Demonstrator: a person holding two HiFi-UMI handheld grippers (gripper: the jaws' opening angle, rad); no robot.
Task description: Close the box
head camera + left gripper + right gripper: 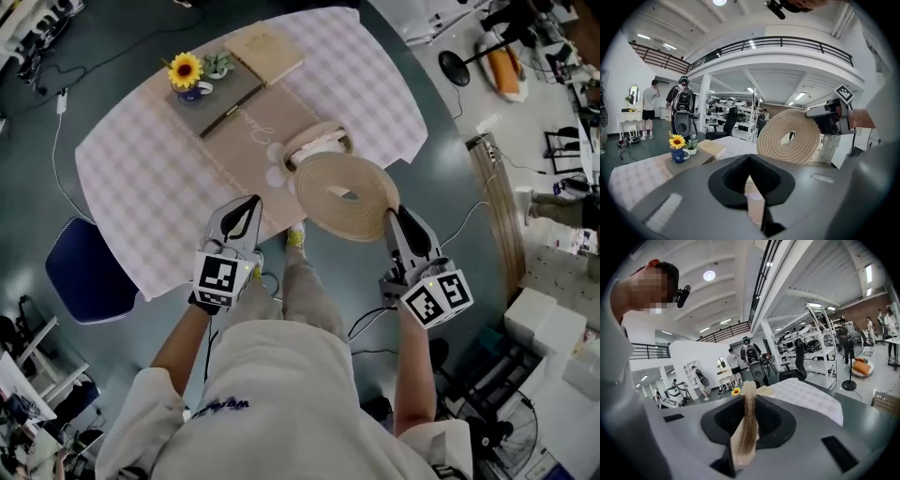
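– What is the right gripper doing?
– It is pinching the rim of the round woven lid. In the right gripper view the lid's coiled edge is running straight up between the two pads, and both are pressing on it.
– And how is the lid sitting?
– It is hanging tilted in the air over the near edge of the table. From the left gripper view it is standing almost on its edge, with its small centre hole showing.
– Where is the box?
– The round woven box is resting on the checked cloth just behind the lid, open, with its pale inside showing. From the head view the lid is overlapping its near side, and I cannot tell whether the two are touching.
– And the left gripper?
– It is hovering beside the lid on the left, jaws pressed together and holding nothing.
– Anything else on the table?
– A sunflower is standing in a blue mug at the far side, well apart from the box
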